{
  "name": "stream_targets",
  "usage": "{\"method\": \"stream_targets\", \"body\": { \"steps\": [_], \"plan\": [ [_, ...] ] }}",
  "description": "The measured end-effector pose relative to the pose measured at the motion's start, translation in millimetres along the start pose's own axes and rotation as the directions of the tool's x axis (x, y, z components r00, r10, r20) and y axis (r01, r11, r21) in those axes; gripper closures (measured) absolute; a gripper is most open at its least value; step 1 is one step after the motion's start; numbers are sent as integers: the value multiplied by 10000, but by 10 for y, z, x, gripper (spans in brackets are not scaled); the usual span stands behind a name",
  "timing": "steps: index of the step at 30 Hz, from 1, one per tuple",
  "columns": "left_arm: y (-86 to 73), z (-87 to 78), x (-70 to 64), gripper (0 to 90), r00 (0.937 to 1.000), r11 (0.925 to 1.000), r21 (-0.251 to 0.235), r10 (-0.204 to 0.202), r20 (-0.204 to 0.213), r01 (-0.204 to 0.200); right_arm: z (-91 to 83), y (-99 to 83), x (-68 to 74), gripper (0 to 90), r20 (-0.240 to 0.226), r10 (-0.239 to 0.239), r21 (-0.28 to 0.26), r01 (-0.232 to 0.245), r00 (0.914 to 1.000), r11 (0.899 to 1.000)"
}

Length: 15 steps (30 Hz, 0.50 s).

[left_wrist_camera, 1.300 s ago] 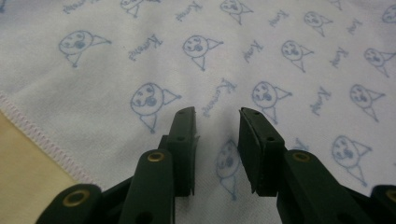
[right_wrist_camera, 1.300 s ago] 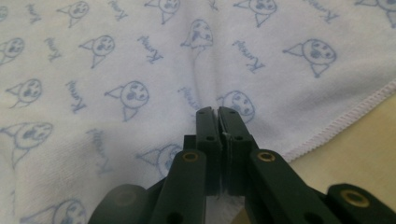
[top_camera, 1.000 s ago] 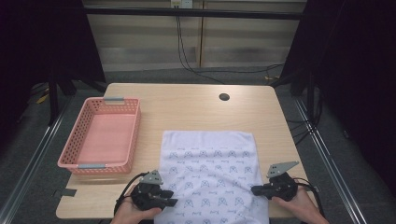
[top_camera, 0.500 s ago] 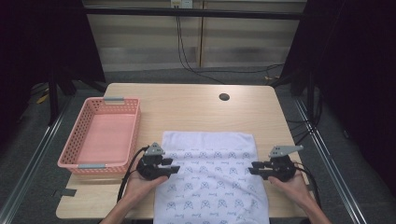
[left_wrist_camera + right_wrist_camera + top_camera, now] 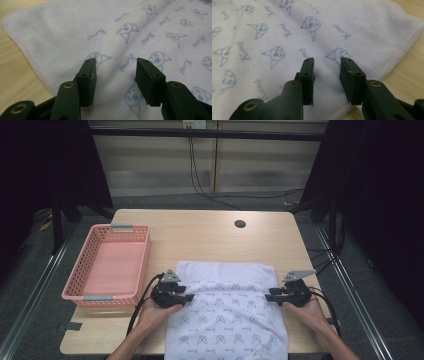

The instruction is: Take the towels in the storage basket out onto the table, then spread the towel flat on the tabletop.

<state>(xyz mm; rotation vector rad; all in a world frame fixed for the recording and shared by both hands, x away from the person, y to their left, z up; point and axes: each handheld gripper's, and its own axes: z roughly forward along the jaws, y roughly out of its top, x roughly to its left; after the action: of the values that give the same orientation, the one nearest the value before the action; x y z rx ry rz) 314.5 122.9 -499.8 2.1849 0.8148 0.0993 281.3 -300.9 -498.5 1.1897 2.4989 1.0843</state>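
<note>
Down at the near edge, the person's left hand (image 5: 152, 312) and right hand (image 5: 309, 310) come in over the wooden table (image 5: 200, 235), each with a tool aimed inward at the printed towel (image 5: 227, 310). The left gripper (image 5: 189, 297) sits over the towel's left edge, and in its own view the jaws stand apart, nothing between them, with the cloth's stitched hem (image 5: 30, 58) running just off to the side. Right gripper (image 5: 268, 297), mirror image: it is poised over the right edge, jaws parted as well, and its view shows the hem (image 5: 402, 51) and bare wood beyond. Whether either tool touches the fabric, I cannot tell.

The towel itself lies flat across the near middle of the table, white with pale blue cartoon faces and script, its near end reaching the table's front edge. Off to the left, well apart from the cloth, stands a pink basket (image 5: 75, 285) with grey handles. Farther back, a dark round hole (image 5: 240, 224) marks the tabletop, and black cables (image 5: 200, 180) hang down behind the table.
</note>
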Motion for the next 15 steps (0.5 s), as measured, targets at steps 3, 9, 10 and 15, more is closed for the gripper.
{"method": "stream_targets", "body": {
  "steps": [3,9,10,15],
  "plan": [
    [-28,-34,-123,549,9987,9996,270,-34,509,21,-87,-89,46,647,40,1,50,-1,10000,10000],
    [17,-92,-141,528,9986,9999,73,117,509,-121,-202,-87,48,608,30,130,-238,-130,9999,9996],
    [59,-102,-95,512,9995,10000,-89,24,304,-21,-209,-49,3,602,183,242,-471,-233,9995,9986],
    [178,-115,128,517,9987,9967,-682,-467,-210,452,-155,156,-274,578,910,556,-980,-466,9943,9941]
  ]
}}
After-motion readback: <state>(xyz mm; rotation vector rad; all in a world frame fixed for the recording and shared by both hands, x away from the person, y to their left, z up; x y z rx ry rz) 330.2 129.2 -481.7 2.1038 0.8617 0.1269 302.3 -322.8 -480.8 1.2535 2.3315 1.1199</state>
